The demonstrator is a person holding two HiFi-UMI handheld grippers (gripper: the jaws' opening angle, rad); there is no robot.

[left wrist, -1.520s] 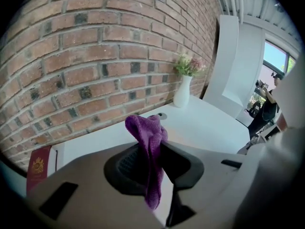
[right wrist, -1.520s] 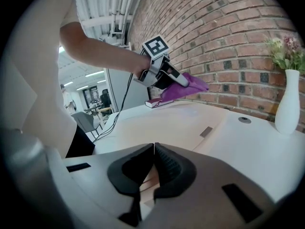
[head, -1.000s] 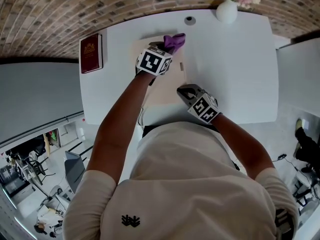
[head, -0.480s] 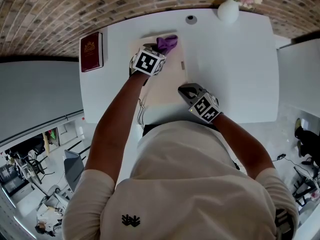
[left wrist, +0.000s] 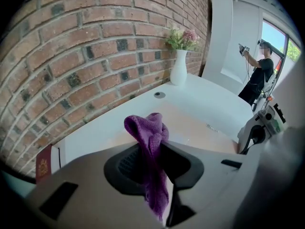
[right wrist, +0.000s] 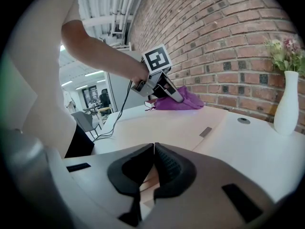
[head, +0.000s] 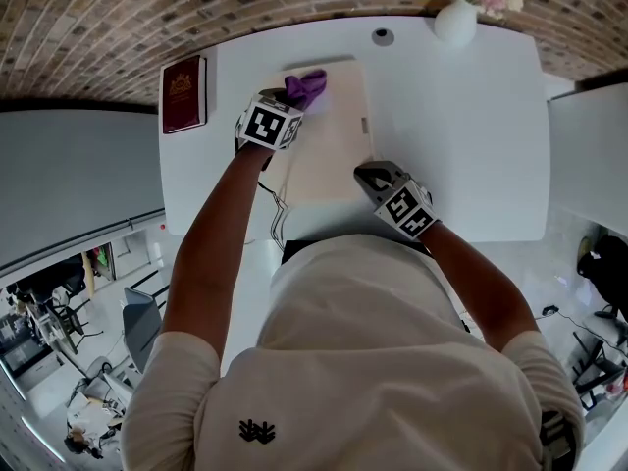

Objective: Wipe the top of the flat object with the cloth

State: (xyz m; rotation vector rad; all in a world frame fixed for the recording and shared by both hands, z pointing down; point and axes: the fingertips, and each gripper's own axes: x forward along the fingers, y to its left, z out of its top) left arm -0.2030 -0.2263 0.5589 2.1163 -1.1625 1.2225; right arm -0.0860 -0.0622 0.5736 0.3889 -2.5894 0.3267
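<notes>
Both arms reach forward, the left gripper clamped on a cloth and the right gripper closed and empty.

The left arm [head: 218, 238] is stretched well out from the shoulder, forearm bare, and it carries the left gripper [head: 292, 104] far ahead of the body with its marker cube facing up. In the left gripper view its jaws pinch the purple cloth [left wrist: 148, 130], which bunches above the tips and hangs down between them. The right arm [head: 473, 275] is bent and kept nearer the torso. The right gripper [head: 370, 174] sits low and close in, angled forward and to the left. In the right gripper view its jaws meet tip to tip with nothing between them.
</notes>
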